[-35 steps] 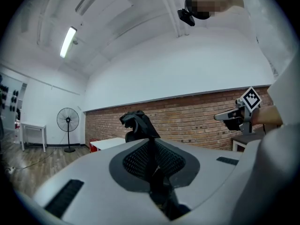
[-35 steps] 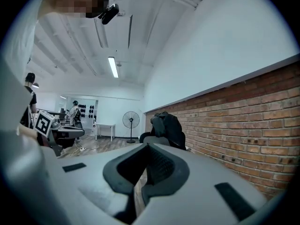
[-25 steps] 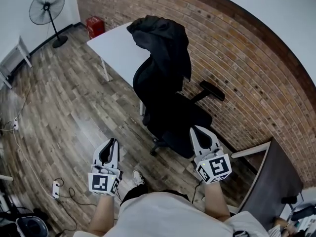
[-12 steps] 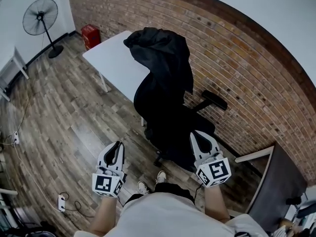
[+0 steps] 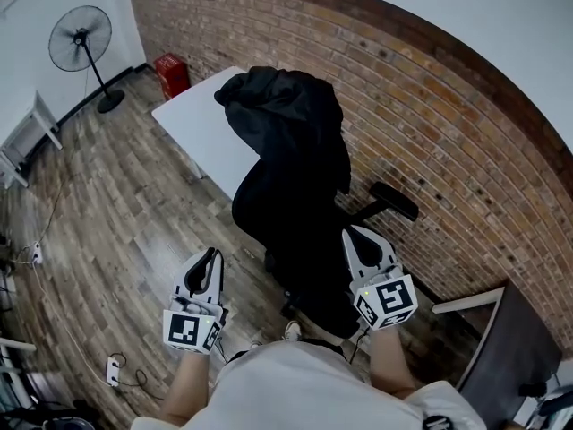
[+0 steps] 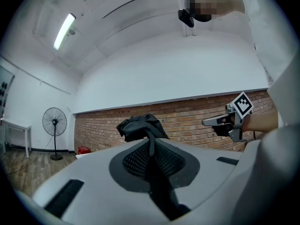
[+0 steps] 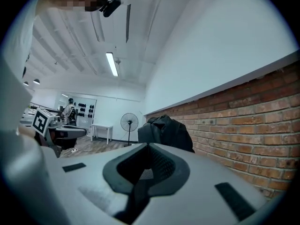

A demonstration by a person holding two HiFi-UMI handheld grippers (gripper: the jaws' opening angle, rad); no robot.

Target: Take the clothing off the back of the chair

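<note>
Where the brick wall (image 5: 430,124) meets the plank floor (image 5: 116,195), black clothing (image 5: 286,119) drapes the back of the chair (image 5: 295,231).
The left gripper (image 5: 210,254) and right gripper (image 5: 354,234), both clenched empty, hang short of the chair; a white table (image 5: 201,128) stands behind it, a fan (image 5: 81,38) beyond.

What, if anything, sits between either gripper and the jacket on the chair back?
Nothing visible. Both gripper views look straight at the black jacket across open air. The left gripper and right gripper, both shut, are short of it. The chair seat lies low beside the right gripper; the white table is behind the chair.
</note>
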